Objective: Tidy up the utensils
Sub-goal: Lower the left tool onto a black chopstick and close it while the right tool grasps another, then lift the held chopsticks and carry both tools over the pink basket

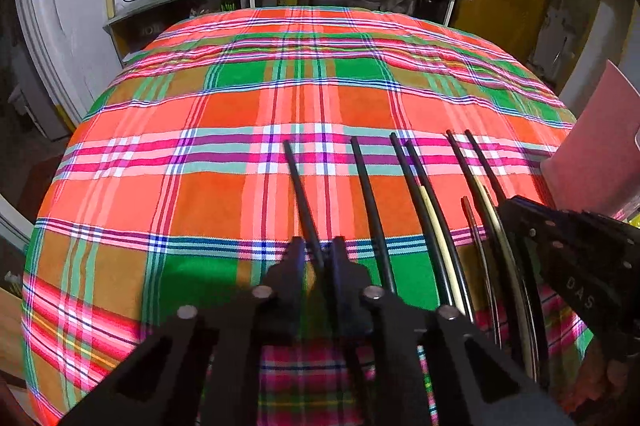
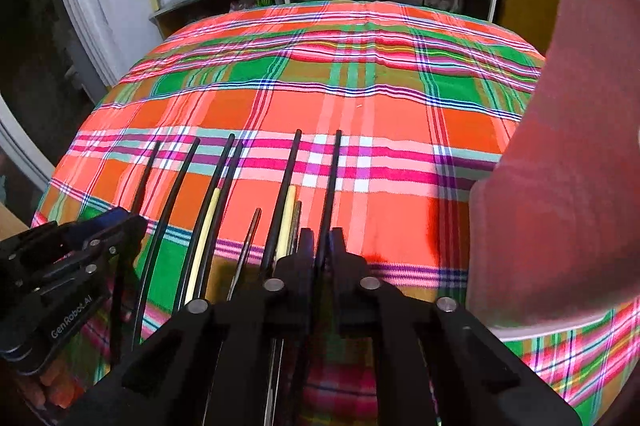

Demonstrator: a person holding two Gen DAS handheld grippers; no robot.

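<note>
Plaid cloth [image 1: 224,146] in orange, green and pink covers the desk. Left tool [image 1: 320,258] sits at 6 o'clock in the left wrist view, jaws closed on one black chopstick [image 1: 298,182], which points toward 12 o'clock. At its 3 o'clock lies a row of chopsticks [image 1: 420,186], black with a few pale ones, roughly parallel on the cloth. Right tool [image 2: 320,246] sits at 6 o'clock in the right wrist view, jaws closed on the rightmost black chopstick [image 2: 334,170]. Pink board [image 2: 568,154] stands at 3 o'clock, near the desk's right edge.
</note>
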